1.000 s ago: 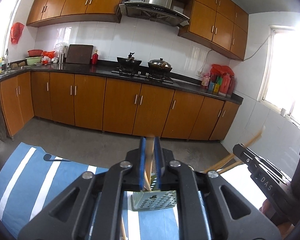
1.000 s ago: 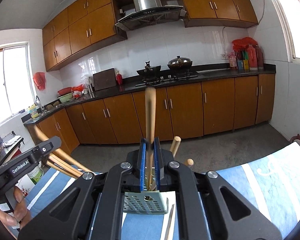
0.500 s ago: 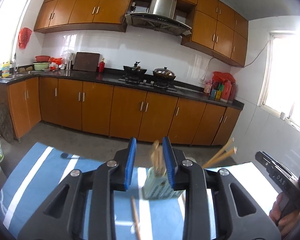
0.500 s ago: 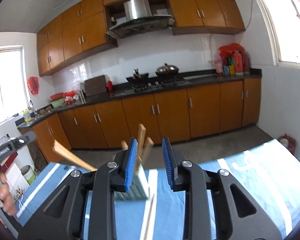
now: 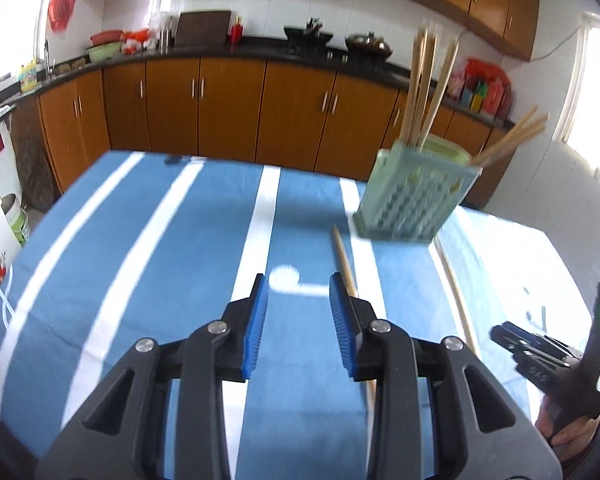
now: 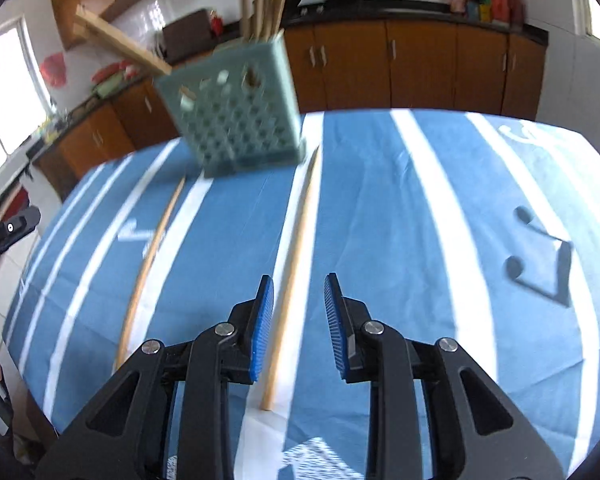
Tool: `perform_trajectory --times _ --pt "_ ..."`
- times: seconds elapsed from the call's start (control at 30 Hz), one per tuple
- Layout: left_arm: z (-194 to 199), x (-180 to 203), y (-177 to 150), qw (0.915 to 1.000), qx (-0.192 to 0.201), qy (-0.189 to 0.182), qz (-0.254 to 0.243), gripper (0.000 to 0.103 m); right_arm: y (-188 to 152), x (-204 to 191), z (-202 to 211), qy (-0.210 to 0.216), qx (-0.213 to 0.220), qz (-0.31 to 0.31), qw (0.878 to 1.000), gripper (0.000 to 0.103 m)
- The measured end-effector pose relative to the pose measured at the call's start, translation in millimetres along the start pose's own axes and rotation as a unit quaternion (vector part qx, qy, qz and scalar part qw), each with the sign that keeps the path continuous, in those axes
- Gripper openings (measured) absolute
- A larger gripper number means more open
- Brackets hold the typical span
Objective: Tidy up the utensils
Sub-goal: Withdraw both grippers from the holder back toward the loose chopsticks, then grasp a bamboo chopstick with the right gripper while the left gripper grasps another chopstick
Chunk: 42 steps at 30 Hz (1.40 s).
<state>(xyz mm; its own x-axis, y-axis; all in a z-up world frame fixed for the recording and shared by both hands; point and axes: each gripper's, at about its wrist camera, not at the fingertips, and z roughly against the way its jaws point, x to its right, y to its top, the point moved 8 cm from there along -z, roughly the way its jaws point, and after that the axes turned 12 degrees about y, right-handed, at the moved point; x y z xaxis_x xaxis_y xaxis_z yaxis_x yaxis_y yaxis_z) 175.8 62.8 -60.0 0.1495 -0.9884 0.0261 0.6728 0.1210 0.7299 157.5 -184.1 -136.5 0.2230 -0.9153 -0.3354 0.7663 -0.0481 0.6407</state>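
A pale green perforated utensil holder stands on the blue striped cloth with several wooden chopsticks upright in it; it also shows in the right wrist view. Two loose chopsticks lie on the cloth: one runs toward my right gripper, the other lies to its left. In the left wrist view one chopstick lies just right of my left gripper, another farther right. Both grippers are open and empty, low over the cloth.
The blue and white striped cloth covers the table. Wooden kitchen cabinets and a dark counter with pots run behind it. The other gripper shows at the right edge of the left view and the left edge of the right view.
Both grippers were shut on chopsticks above the holder, then opened and let them go into it. Both have since pulled back and tilted down toward the loose chopsticks on the cloth.
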Motion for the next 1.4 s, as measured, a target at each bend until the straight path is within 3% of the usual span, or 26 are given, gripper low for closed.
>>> perform_trajectory --times 0.17,0.23,0.3,0.37,0.53,0.7,0.97,1.03,1.07,1.17,1.4 --pt "-7.7 4.7 -20.4 0.9997 -0.021 -0.005 -0.006 0.036 -8.3 -3.8 -20.9 -0.018 -0.016 0.005 1.000 0.027" --pt "-9.0 9.8 -23.2 0.9996 -0.026 -0.007 -0.011 0.037 -7.6 -0.8 -25.1 -0.024 -0.021 0.004 0.999 0.023" --pt "-11.0 14.4 -25.8 0.9994 -0.031 -0.010 -0.015 0.037 -5.3 1.7 -24.3 -0.035 -0.015 0.011 0.999 0.011" --pt "-15.0 20.5 -29.2 0.9991 -0.037 -0.012 -0.019 0.037 -3.9 8.7 -22.6 -0.041 -0.012 0.007 0.999 0.008" --pt "-25.0 42.2 -37.3 0.9978 -0.052 -0.023 -0.036 0.037 1.8 49.3 -6.4 -0.081 0.007 -0.030 0.996 0.008" --pt "-35.4 66.1 -49.5 0.9956 -0.066 -0.031 -0.059 0.037 5.2 104.0 15.9 -0.138 0.031 -0.111 0.984 0.008" --pt "-56.3 87.2 -61.1 0.9931 -0.074 -0.002 -0.091 0.034 0.9 107.7 17.9 -0.134 0.029 -0.105 0.985 0.008" --pt "-64.9 86.7 -64.6 0.9921 -0.084 0.014 -0.092 0.011 1.3 102.9 15.8 -0.130 0.026 -0.098 0.986 0.008" --pt "-64.7 84.7 -62.9 0.9930 -0.075 0.020 -0.089 0.009 2.5 99.6 13.9 -0.127 0.025 -0.094 0.987 0.008" --pt "-69.7 78.1 -58.6 0.9935 -0.079 0.020 -0.079 0.008 4.9 92.1 8.7 -0.115 0.022 -0.082 0.990 0.008" --pt "-93.3 34.7 -35.1 0.9933 -0.076 0.068 -0.055 0.008 11.4 78.6 -2.4 -0.104 0.014 -0.050 0.993 0.008"
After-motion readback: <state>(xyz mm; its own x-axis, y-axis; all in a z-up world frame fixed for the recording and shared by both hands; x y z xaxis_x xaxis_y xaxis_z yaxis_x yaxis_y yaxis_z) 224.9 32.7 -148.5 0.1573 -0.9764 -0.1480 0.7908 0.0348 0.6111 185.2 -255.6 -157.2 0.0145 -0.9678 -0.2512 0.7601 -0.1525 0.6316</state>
